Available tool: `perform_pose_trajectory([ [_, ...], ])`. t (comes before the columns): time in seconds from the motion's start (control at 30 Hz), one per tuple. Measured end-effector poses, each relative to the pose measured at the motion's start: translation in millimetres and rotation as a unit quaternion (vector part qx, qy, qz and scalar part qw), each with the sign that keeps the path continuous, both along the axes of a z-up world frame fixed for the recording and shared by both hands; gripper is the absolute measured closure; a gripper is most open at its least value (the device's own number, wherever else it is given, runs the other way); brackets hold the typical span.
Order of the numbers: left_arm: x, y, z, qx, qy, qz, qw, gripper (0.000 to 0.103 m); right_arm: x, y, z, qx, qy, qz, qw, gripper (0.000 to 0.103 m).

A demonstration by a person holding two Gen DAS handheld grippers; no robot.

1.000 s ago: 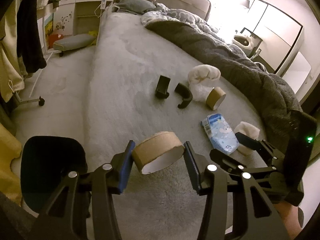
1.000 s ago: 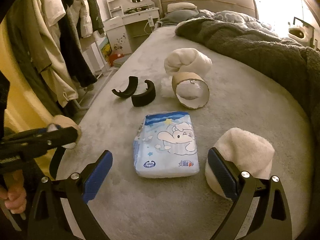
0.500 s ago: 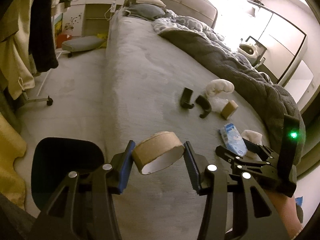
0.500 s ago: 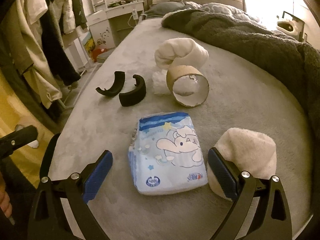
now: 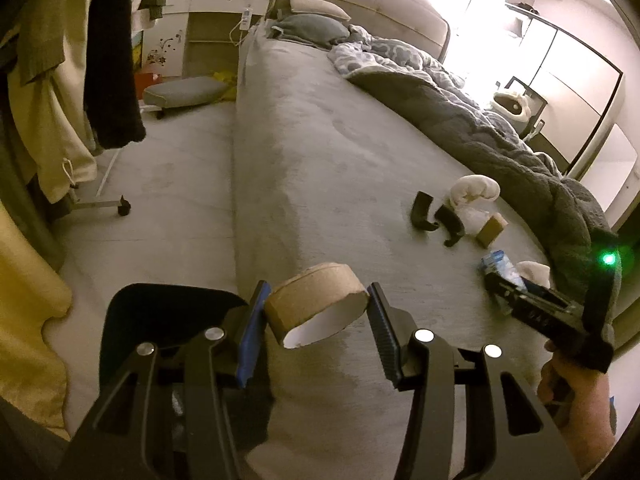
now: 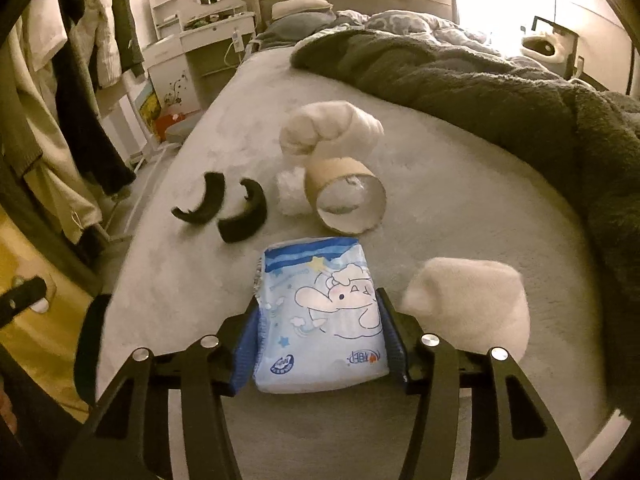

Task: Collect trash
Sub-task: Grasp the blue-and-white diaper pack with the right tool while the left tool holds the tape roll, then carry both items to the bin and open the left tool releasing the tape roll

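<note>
On the bed: I see a blue tissue pack (image 6: 320, 312) lying flat on the grey bed cover (image 6: 460, 216), and I use this pack as my landmark.
Right gripper (image 6: 318, 344): my jaws have just been closing, and now the pack sits between them with both pads pressing on its two sides. It is still lying on the cover.
Behind the pack: an empty cardboard tube (image 6: 346, 198) lies on its side, with its open end facing me.
Behind the tube: a white rolled cloth (image 6: 330, 130) and a small white fluffy ball (image 6: 290, 196).
Left of the pack, a bit further back: two black curved pieces (image 6: 222, 208) lie near each other.
Right of the pack: a white lump of cloth (image 6: 468, 308), just beside my right jaw.
Far right of the pack: a dark fuzzy blanket (image 6: 480, 80).
Left gripper (image 5: 316, 314): my jaws are partly closed on a short cardboard ring (image 5: 316, 304), with one pad on each side. It hangs in the air at the near edge of the bed.
Under the left gripper: a dark bin (image 5: 168, 312) on the floor.
</note>
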State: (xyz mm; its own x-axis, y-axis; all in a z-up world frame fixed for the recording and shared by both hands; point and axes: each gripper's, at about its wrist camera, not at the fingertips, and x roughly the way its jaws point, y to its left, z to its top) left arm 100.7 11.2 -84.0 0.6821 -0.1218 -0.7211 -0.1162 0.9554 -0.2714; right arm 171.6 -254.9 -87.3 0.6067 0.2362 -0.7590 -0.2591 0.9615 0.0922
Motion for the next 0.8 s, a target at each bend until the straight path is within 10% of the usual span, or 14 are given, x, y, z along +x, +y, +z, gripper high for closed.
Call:
perform_pose_trajectory([
  [0.8,-11.7,72.5,-51.5,-0.002,0.067,0.024,0.9974,0.051,-24.5,117.7,49.1,0.044,-0.028,0.106,0.993,0.049],
])
